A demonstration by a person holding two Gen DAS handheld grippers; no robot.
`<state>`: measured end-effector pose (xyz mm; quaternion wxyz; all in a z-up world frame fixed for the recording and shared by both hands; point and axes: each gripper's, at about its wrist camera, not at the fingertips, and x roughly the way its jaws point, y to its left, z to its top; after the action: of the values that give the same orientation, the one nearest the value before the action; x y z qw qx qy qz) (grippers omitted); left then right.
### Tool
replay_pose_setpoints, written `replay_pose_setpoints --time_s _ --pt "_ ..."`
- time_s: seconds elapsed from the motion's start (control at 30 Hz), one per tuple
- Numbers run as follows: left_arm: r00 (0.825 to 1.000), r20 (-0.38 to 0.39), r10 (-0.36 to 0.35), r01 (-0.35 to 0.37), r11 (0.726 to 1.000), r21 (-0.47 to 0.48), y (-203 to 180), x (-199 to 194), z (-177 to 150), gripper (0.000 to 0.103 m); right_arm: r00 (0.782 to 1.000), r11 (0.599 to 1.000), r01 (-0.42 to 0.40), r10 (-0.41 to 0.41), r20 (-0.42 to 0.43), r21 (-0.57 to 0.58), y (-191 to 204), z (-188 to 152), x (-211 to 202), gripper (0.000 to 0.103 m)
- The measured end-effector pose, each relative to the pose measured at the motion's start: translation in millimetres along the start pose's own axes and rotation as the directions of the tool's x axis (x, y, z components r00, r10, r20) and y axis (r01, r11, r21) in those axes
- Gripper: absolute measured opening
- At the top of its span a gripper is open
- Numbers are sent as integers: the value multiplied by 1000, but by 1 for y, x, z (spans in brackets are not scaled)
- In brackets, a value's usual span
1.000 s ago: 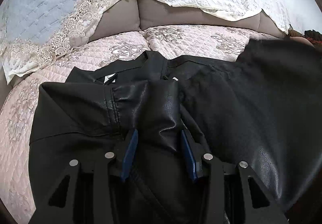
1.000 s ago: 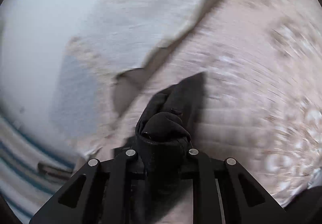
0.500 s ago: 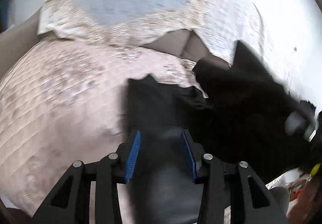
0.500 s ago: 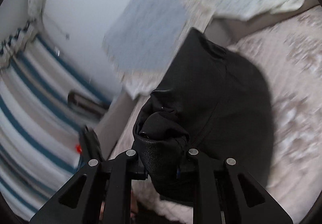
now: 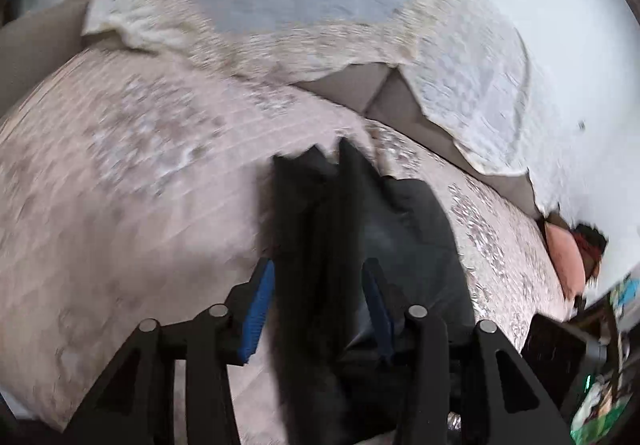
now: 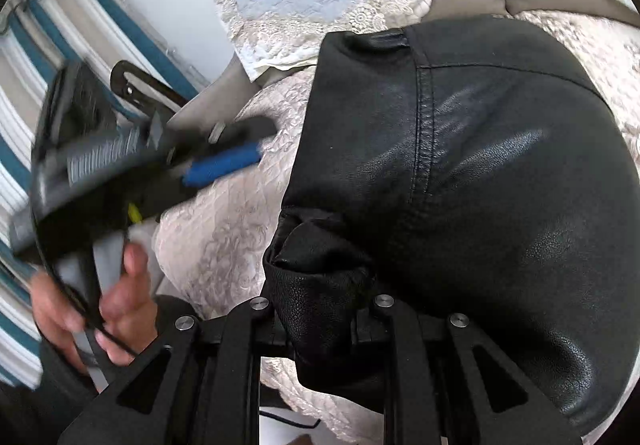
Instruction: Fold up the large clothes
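While the left wrist view is blurred and shows little beyond a dark strip of jacket point(image 5: 360, 237) running up between the blue pads point(image 5: 258, 305) of the left claw point(image 5: 318, 309), the right wrist view is sharp and takes in what the other misses: the left claw point(image 6: 224, 161) from the side, a hand point(image 6: 108, 297) gripping its handle, and striped curtains point(image 6: 24, 57) behind. The left claw's jaws are opening, the jacket between them, pads apart from it. The right claw point(image 6: 320, 305) is narrow, clamped on a bunched fold of the black leather jacket point(image 6: 480, 173), which spreads ahead and rightward over the quilted bed point(image 6: 224, 229).
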<state>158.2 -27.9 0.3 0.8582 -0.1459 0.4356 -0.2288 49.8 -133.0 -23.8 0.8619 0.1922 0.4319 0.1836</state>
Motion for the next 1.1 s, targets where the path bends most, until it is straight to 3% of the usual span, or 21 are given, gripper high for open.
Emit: replay_pose_setpoints --time_s 0.07,0.17,0.3,0.4,0.5,0.53,0.6,0.7,0.87,1.0,1.1 --pt "1000 -19 12 -11 999 50 -10 20 9 48 1000 1000 5 -5 6 -16 4 0 0 21" --pt "993 -100 63 -56 996 75 -6 58 9 28 1000 999 15 -15 8 -40 12 3 -5 25" --pt "994 -94 51 -45 997 64 4 63 1 26 1000 997 1 0 13 -83 18 2 -41 42" --pt "995 -84 44 -39 997 65 7 60 -2 26 997 994 -14 21 72 -107 22 -2 -73 45" --pt "996 -82 35 -30 997 66 10 55 -3 26 986 996 42 -29 161 -77 10 -1 -84 45" --pt "996 -82 40 -35 997 67 10 52 -2 26 986 996 67 -57 157 -62 5 1 -78 44" --pt "995 -76 60 -54 996 75 8 45 0 26 989 989 117 -108 97 -90 -3 6 -51 18" --pt "994 -52 92 -88 994 71 5 23 2 26 990 977 143 -140 31 -157 2 -2 -20 17" --pt "998 59 8 -12 998 63 -22 -31 -2 26 993 985 112 -107 42 -135 -4 -3 -15 16" --pt "1000 -2 0 0 995 103 -43 -12 -22 26 995 990 88 -82 54 -108 -12 -3 -36 15" --pt "997 -70 21 -15 996 87 -40 5 -45 26 985 986 138 -127 117 -90 -18 -2 -65 15"
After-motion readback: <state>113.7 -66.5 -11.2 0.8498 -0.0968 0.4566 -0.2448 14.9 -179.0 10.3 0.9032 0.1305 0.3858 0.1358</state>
